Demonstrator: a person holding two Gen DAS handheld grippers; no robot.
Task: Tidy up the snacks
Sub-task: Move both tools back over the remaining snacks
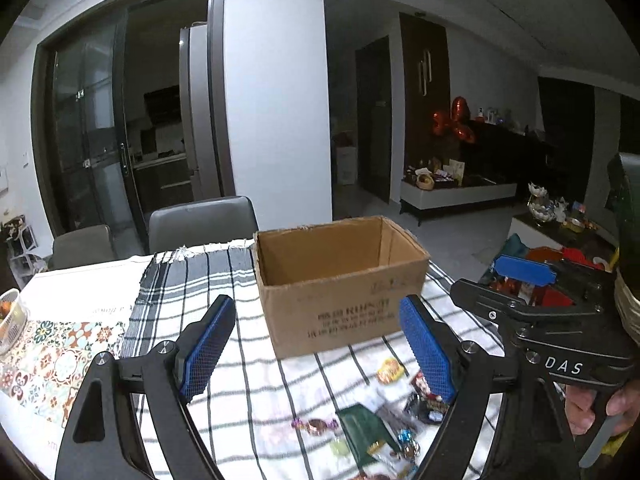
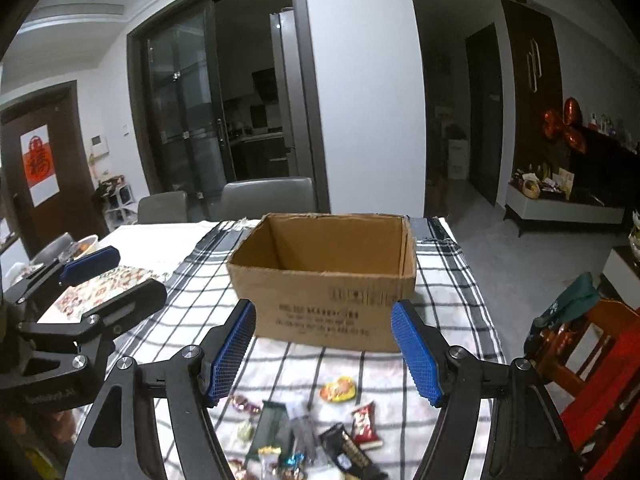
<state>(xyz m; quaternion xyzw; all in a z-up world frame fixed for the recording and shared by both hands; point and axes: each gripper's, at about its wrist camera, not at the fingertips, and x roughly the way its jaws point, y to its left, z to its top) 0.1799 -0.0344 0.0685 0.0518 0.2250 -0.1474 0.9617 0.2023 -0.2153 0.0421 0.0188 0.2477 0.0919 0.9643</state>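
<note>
An open, empty cardboard box (image 1: 340,280) (image 2: 324,276) stands on a checked cloth over the table. In front of it lies a loose pile of wrapped snacks (image 1: 384,420) (image 2: 312,428): a dark green packet (image 2: 270,424), a red packet (image 2: 366,424), a yellow-orange sweet (image 2: 338,389) and several candies. My left gripper (image 1: 316,352) is open above the cloth, left of the pile, holding nothing. My right gripper (image 2: 324,352) hangs open over the pile, short of the box, also with nothing in it. Each gripper shows at the edge of the other's view.
Two grey chairs (image 2: 264,196) stand behind the table. A patterned mat (image 1: 60,352) and a bowl (image 1: 10,316) lie at the table's left. A red wooden chair (image 2: 600,360) with a green cloth stands to the right. The table's right edge runs close to the box.
</note>
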